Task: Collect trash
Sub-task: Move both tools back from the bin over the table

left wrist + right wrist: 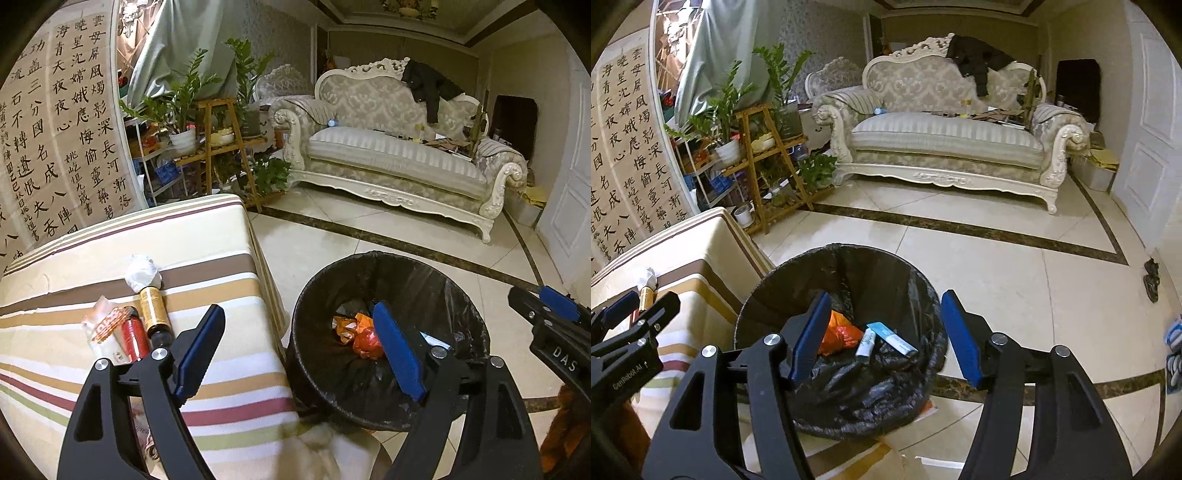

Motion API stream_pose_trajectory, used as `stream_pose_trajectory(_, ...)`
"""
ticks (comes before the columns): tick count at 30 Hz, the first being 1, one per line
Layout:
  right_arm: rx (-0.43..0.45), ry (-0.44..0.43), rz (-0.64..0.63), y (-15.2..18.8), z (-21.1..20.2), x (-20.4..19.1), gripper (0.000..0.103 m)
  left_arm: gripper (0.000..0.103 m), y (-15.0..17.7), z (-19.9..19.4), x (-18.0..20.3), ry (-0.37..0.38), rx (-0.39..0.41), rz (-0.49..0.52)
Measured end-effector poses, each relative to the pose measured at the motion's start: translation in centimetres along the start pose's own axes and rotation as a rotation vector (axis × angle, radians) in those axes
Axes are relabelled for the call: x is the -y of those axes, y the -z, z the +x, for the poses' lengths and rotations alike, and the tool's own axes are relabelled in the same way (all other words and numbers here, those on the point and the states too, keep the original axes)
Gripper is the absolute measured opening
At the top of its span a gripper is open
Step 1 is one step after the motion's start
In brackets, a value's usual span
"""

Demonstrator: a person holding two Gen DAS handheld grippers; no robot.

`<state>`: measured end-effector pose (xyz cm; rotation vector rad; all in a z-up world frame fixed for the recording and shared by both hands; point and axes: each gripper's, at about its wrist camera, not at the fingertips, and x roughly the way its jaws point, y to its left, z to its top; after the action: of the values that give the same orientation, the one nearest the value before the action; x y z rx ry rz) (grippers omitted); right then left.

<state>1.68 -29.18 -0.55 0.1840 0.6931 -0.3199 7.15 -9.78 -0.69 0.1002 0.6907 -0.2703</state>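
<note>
A black-lined trash bin point(469, 306) stands on the floor beside the striped table point(221, 254). It holds an orange wrapper point(360, 334) and, in the right wrist view, a white tube point(865, 343) and a blue-white box point(892, 338). On the table lie a crumpled white tissue point(142, 271), a gold bottle point(155, 310), a red bottle point(133, 338) and a clear plastic wrapper point(105, 325). My left gripper point(299, 350) is open and empty, straddling the table edge and the bin. My right gripper point(886, 336) is open and empty above the bin point(768, 291).
A cream sofa point(391, 155) with a black jacket stands across the tiled floor point(369, 225). A wooden plant stand point(221, 147) with potted plants sits behind the table. A calligraphy sheet point(62, 140) hangs at left. A white door point(1145, 140) is at right.
</note>
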Motion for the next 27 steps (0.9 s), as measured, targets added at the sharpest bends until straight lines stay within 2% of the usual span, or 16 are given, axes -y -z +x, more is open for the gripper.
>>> stream_pose_trajectory(7,0.022,0.04,0.022,1.0,-2.7,1.5,0.062,0.08,0.5,-1.6,0.1,0.024,0.021,0.017)
stream_pose_trajectory(10,0.035,0.055,0.033,1.5,-3.9,2.0,0.067,0.08,0.7,-2.3,0.2,0.034,0.031,0.021)
stream_pose_trajectory(16,0.049,0.064,0.032,2.1,-5.4,2.1,0.068,0.081,1.2,-3.6,0.1,0.045,0.041,0.019)
stream_pose_trajectory(27,0.069,0.041,0.016,3.6,-7.7,1.3,0.068,0.082,2.9,-6.2,-1.6,0.008,0.063,-0.003)
